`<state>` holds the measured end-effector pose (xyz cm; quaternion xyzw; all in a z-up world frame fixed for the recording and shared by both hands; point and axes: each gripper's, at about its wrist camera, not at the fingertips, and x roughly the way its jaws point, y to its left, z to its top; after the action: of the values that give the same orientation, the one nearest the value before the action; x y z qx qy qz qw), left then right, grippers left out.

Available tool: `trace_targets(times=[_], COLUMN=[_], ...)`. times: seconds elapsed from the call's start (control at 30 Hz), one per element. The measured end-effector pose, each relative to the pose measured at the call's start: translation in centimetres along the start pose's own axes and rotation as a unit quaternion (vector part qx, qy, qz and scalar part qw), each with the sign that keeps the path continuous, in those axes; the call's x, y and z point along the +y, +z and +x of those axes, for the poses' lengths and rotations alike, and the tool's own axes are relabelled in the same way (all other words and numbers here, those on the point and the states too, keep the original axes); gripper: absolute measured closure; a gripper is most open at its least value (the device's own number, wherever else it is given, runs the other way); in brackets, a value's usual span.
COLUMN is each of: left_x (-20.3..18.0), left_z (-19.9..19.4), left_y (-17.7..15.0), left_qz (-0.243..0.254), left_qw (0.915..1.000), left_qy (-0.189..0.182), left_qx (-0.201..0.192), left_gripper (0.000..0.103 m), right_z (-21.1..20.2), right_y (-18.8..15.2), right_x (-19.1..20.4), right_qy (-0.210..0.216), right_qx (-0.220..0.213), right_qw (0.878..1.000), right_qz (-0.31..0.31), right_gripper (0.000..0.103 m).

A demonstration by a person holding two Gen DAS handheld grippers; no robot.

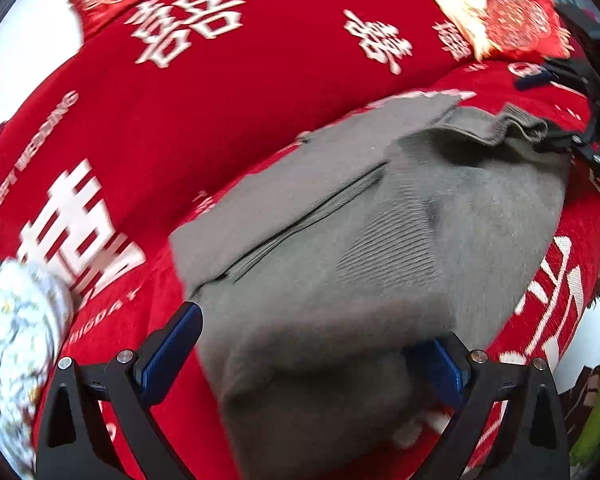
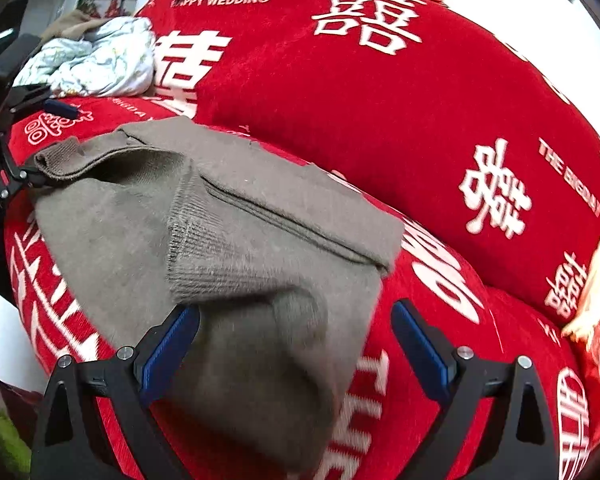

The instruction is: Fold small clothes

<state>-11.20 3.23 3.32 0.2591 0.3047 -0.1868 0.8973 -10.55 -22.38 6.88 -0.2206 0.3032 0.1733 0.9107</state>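
A red plush sofa cover printed with white wedding characters spans both views, seat and backrest alike. On the seat lies a grey-brown knit sweater, partly folded, its long axis running along the seat edge between the two grippers; a ribbed cuff sits on top and a ribbed hem rises at its far end. A crumpled white patterned garment rests farther along by the backrest. The left gripper and right gripper each have blue-padded fingers spread wide with sweater fabric draped loosely between them, not pinched.
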Motion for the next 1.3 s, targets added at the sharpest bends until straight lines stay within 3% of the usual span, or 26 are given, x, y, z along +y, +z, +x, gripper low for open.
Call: trace_targets(times=[0.1, 0.13, 0.17, 0.23, 0.27, 0.33, 0.37, 0.5, 0.7, 0.73, 0.8, 0.9, 1.07, 1.3], left_x=[0.2, 0.4, 0.6, 1.4, 1.7, 2.0, 2.1, 3.2, 4.6, 4.7, 5.0, 5.3, 5.1, 6.6], left_z=[1.1, 1.3, 1.5, 2.2, 2.4, 2.4, 2.3, 2.5, 3.9, 3.8, 3.6, 3.4, 3.4, 1.6], left_y=[0.9, 1.1, 1.3, 1.5, 1.6, 1.5, 1.5, 1.7, 1.9, 1.9, 1.9, 1.7, 1.7, 2.9], left_qz=[-0.014, -0.022, -0.03, -0.057, -0.069, -0.081, -0.084, -0.132, -0.18, -0.185, -0.193, -0.207, -0.211, -0.248], left_qw=[0.9994, 0.999, 0.9978, 0.9903, 0.9872, 0.9851, 0.9842, 0.978, 0.9709, 0.97, 0.9688, 0.967, 0.9677, 0.9602], left_qy=[-0.03, -0.039, -0.059, -0.125, -0.141, -0.15, -0.154, -0.161, -0.156, -0.157, -0.155, -0.149, -0.137, -0.127], left_qx=[0.006, 0.006, 0.007, 0.024, 0.029, 0.025, 0.024, 0.014, 0.021, 0.018, 0.013, 0.008, 0.012, -0.017], left_gripper=[0.003, 0.012, 0.035, 0.059, 0.064, 0.068, 0.076, 0.09, 0.097, 0.097, 0.097, 0.097, 0.097, 0.097], right_z=[1.2, 1.6, 2.0, 3.2, 3.9, 4.3, 4.3, 3.8, 3.9, 3.8, 3.7, 3.8, 4.2, 2.7], right_y=[1.1, 1.4, 1.6, 2.2, 2.4, 2.7, 2.7, 3.0, 3.5, 3.7, 3.9, 4.2, 4.5, 4.9], right_x=[0.4, 0.8, 1.0, 1.3, 1.3, 1.1, 0.8, -1.2, -2.9, -3.1, -3.8, -5.1, -4.2, -6.6], right_qy=[0.036, 0.05, 0.064, 0.108, 0.126, 0.135, 0.138, 0.147, 0.111, 0.104, 0.094, 0.105, 0.108, 0.078], right_qx=[0.001, 0.002, 0.006, 0.031, 0.045, 0.046, 0.043, -0.005, -0.024, -0.026, -0.023, -0.015, 0.008, -0.013], right_qw=[0.999, 0.998, 0.997, 0.993, 0.99, 0.989, 0.989, 0.987, 0.986, 0.986, 0.984, 0.975, 0.978, 0.968], right_qz=[-0.017, -0.028, -0.037, -0.045, -0.038, -0.028, -0.019, 0.06, 0.125, 0.128, 0.149, 0.195, 0.179, 0.239], right_gripper=[0.008, 0.012, 0.016, 0.061, 0.069, 0.073, 0.073, 0.073, 0.073, 0.075, 0.095, 0.095, 0.095, 0.095])
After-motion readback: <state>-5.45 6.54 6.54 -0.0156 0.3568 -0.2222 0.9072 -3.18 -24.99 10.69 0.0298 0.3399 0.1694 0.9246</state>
